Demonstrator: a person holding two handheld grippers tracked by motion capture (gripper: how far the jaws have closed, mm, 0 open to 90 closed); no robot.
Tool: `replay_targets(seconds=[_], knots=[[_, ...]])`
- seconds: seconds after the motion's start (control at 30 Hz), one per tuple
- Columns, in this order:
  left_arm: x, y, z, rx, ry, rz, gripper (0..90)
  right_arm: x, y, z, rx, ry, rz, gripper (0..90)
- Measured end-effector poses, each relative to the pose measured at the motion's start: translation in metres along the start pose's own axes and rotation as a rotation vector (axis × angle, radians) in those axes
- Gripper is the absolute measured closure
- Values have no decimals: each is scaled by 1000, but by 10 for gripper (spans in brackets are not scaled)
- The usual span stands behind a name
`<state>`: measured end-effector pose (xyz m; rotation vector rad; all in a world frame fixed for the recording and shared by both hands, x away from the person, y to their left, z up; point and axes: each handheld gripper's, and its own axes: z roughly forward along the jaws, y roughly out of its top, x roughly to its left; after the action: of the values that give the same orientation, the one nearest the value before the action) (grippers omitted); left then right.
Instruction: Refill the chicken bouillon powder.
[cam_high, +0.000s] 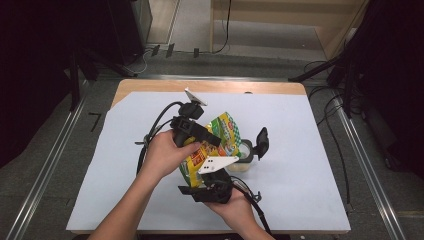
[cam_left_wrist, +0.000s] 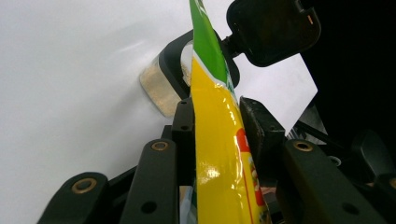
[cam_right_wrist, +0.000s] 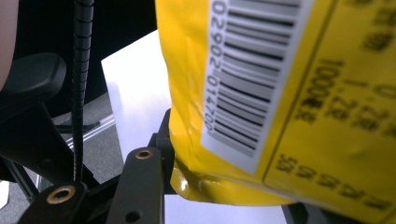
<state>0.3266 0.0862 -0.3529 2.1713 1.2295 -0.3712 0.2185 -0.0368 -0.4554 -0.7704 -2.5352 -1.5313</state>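
high view shows one glossy yellow and green plastic snack bag (cam_high: 220, 142) held above the white table sheet (cam_high: 300, 150), over one small clear jar with a black flip lid (cam_high: 248, 156). left gripper (cam_high: 212, 139) pinches the bag's upper side and right gripper (cam_high: 202, 186) pinches its bottom seam. i judge the bag light, soft, crinkly and slippery, so the flat sealed edges are the best places to hold.
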Motion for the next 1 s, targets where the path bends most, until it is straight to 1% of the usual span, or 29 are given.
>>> replay_targets(seconds=[0.2,0.3,0.63,1.0], knots=[[2,0,-1,-4,-9,-8,694,1,1,-1,0,-2,-6,638],[2,1,-2,-10,-14,-12,696,2,2,-1,5,-10,-22,640],[3,1,-2,-15,-14,-9,696,2,2,-1,3,-12,-22,640],[4,1,-3,-18,-14,-14,697,2,3,-2,0,-14,-24,639]])
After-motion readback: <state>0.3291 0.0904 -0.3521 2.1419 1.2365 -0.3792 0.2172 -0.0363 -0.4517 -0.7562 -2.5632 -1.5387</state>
